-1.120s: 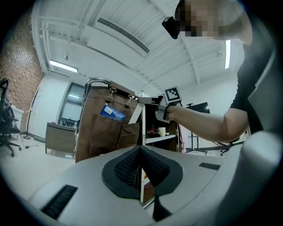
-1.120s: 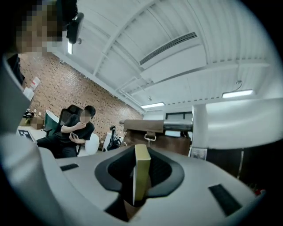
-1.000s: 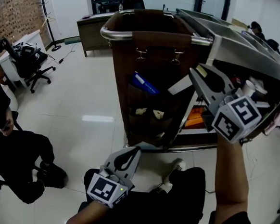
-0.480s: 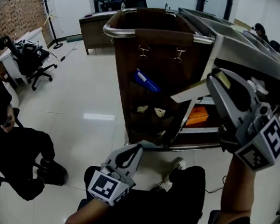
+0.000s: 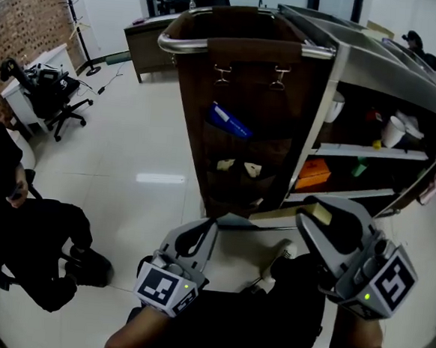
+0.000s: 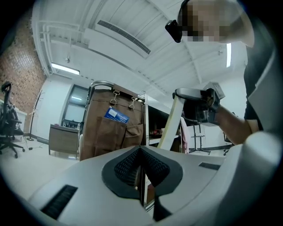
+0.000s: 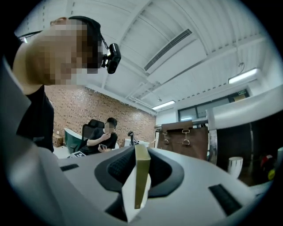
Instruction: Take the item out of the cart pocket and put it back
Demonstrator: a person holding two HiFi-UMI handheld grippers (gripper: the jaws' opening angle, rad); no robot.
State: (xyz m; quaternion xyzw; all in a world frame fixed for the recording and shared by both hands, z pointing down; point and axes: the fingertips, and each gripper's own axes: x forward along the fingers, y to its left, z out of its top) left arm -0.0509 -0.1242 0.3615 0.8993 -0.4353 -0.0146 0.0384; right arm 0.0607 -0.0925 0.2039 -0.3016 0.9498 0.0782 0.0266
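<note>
Slim box (image 7: 142, 176) edge-on, tight between 2 pads of right gripper (image 5: 314, 218)

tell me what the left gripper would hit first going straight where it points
Most likely the left gripper meets the hanging brown fabric pocket panel. The long flat white box in the right gripper crosses just right of that line; depth is unclear.

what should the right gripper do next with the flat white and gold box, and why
Probably raise it toward the brown fabric pocket panel on the cart: the right gripper is clamped on the flat white and gold box, low and clear of the pockets.
</note>
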